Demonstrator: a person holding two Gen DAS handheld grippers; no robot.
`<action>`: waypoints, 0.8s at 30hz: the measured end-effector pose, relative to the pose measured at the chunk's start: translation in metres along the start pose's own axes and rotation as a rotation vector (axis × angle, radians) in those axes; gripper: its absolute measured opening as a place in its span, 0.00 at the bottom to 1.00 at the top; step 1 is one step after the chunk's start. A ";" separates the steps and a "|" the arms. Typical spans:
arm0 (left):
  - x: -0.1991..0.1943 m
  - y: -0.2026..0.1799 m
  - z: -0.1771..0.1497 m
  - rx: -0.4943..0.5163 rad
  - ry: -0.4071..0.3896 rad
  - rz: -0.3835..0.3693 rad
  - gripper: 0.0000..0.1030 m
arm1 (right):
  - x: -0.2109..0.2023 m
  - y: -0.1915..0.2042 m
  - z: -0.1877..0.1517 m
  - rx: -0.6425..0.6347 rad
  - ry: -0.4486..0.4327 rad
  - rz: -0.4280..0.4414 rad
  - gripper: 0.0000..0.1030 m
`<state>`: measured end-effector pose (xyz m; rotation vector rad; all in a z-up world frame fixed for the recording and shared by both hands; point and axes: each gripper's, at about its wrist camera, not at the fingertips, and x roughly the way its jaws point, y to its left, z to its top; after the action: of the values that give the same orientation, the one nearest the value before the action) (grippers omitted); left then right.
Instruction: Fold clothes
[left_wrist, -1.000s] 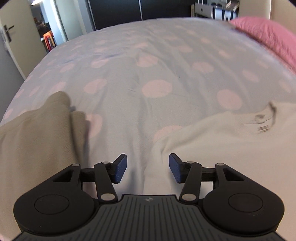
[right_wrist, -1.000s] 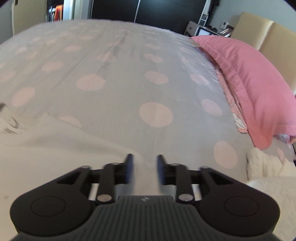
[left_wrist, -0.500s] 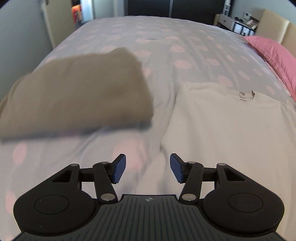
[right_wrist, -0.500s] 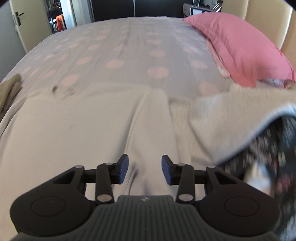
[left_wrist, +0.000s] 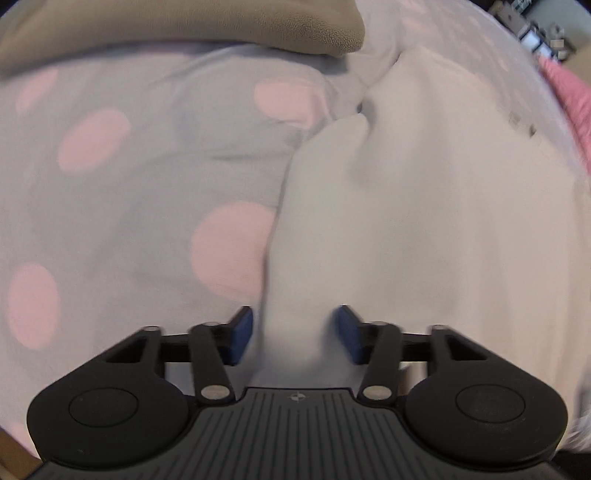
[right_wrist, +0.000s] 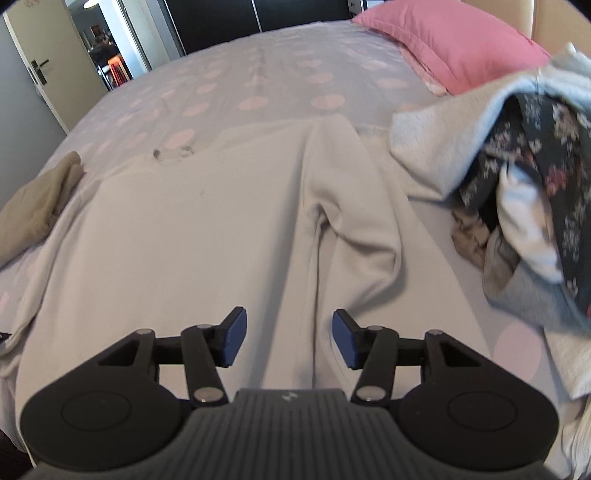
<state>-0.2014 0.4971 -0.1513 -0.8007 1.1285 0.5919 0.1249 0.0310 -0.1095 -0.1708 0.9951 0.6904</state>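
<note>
As its jaws close, the left gripper (left_wrist: 293, 334) points steeply down at the left edge of a cream sweatshirt (left_wrist: 424, 229) spread on a bed; a strip of that edge lies between the blue pads (left_wrist: 242, 334), which do not yet press on it. On the other hand, the right gripper (right_wrist: 286, 338) hangs over the same cream sweatshirt (right_wrist: 192, 236), its jaws opening and holding nothing, with a side seam of the garment running up beneath the gap between the pads. One sleeve (right_wrist: 354, 206) is folded down along the garment's right side, with a crease at its bend. Beyond the left gripper, the grey bedsheet with pink dots (left_wrist: 122, 177) lies bare up to a folded tan garment (left_wrist: 207, 22), which rests well apart from the sweatshirt's edge. To the right of the sweatshirt, a heap of unfolded clothes (right_wrist: 517, 177) is piled on the sheet, a dark floral piece among them. Farther back, the neck label (right_wrist: 173, 152) marks the sweatshirt's collar, a pink pillow (right_wrist: 454, 44) sits at the far right corner of the bed, and a doorway (right_wrist: 107, 48) opens at the far left.
</note>
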 end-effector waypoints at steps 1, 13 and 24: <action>-0.001 0.000 0.001 -0.019 -0.004 -0.025 0.20 | 0.001 0.002 -0.003 -0.024 0.002 -0.025 0.53; -0.090 -0.015 0.010 -0.009 -0.517 0.139 0.03 | 0.007 -0.007 -0.010 -0.073 -0.012 -0.173 0.53; -0.083 0.011 0.035 -0.032 -0.663 0.355 0.05 | 0.020 -0.016 -0.014 -0.109 -0.005 -0.222 0.53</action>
<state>-0.2179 0.5300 -0.0681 -0.3738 0.6436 1.0806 0.1322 0.0219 -0.1363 -0.3687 0.9176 0.5414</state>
